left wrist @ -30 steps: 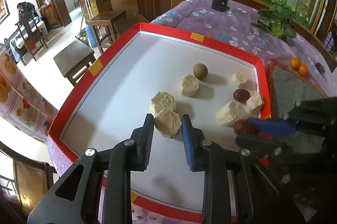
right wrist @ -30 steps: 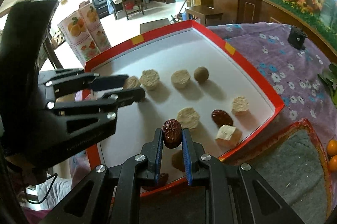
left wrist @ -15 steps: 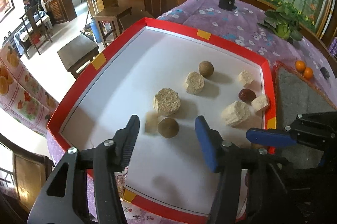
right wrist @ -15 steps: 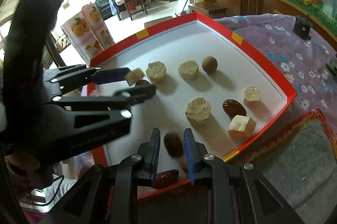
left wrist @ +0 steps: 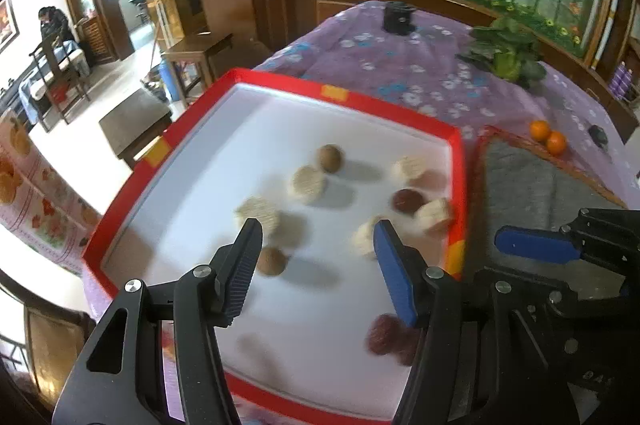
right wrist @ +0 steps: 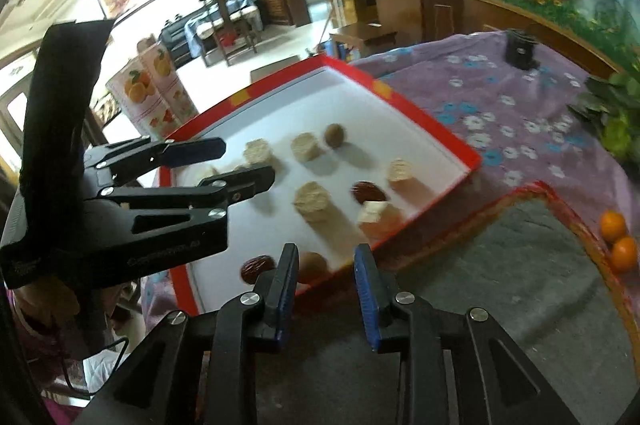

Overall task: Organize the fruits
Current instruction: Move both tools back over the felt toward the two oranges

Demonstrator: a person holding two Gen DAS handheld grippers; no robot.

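Both jaws wide, empty. Dark red dates (left wrist: pixel 386 335) and round brown fruit (left wrist: pixel 272 260) lying near jaws; pale pieces (left wrist: pixel 307 179) beyond unsorted.

A: What did the left gripper (left wrist: pixel 316 257) hold?
B: Nothing; its fingers (left wrist: pixel 244 265) stood wide apart above the red tray (left wrist: pixel 456 185).
A: And just below them?
B: A brown round fruit (left wrist: pixel 272 261) lay by the left finger, a dark date (left wrist: pixel 386 339) near the right.

Red dates (left wrist: pixel 386 335) blurred, partly hidden by left hand-held gripper (left wrist: pixel 316 269)
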